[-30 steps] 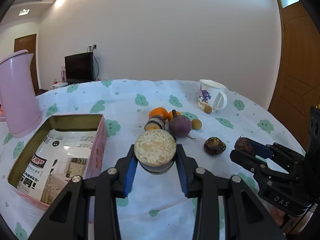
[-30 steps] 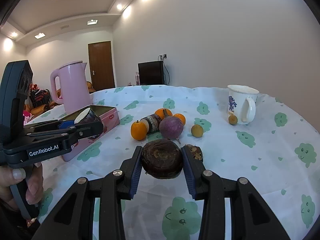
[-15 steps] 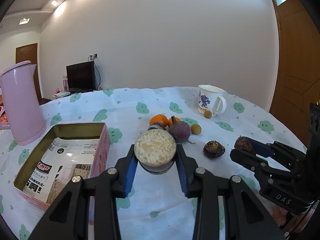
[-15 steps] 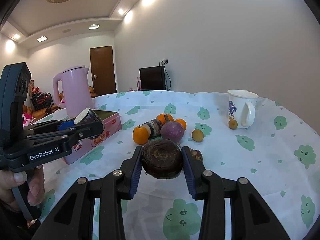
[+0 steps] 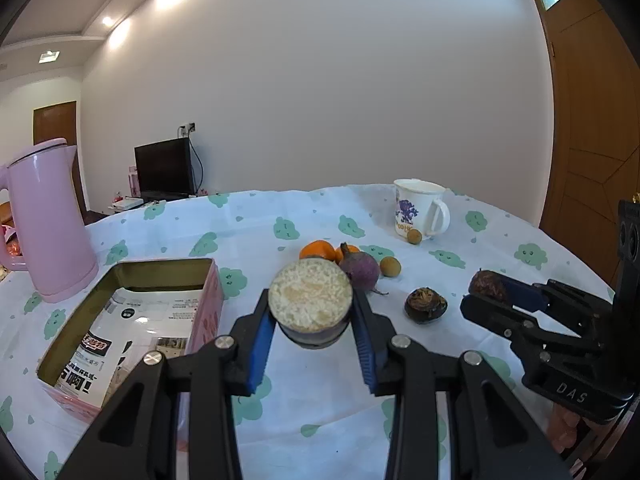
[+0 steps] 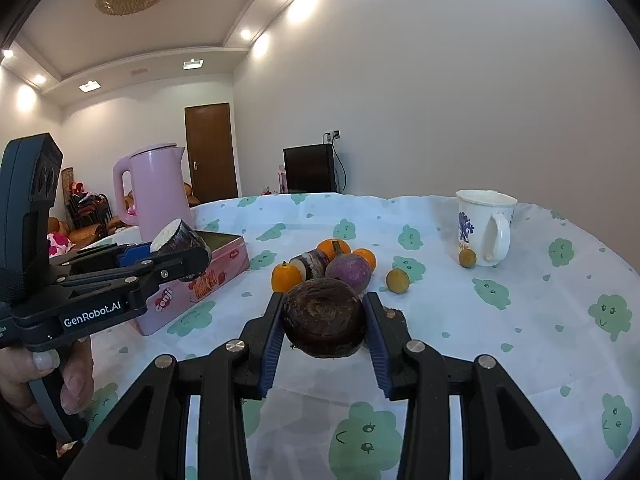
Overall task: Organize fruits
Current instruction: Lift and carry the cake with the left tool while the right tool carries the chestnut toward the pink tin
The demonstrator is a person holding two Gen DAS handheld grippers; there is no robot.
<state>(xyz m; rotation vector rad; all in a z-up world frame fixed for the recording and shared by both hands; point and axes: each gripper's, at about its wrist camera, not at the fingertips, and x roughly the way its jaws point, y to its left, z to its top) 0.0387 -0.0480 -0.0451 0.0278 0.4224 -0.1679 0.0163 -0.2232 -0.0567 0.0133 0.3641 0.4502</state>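
A cut sugarcane piece (image 5: 310, 300) is clamped in the left hand-held gripper (image 5: 312, 344), raised beside the open pink tin box (image 5: 206, 304). The right hand-held gripper (image 6: 324, 346) grips a dark water chestnut (image 6: 324, 322) above the table (image 6: 520, 340). Both seem mid-carry; next, each likely needs lowering into the box.

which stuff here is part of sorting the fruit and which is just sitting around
Job: cut cane piece in left gripper, dark round fruit in right gripper, oranges, purple bulb, pink tin.
Lying about: pink kettle, mug.
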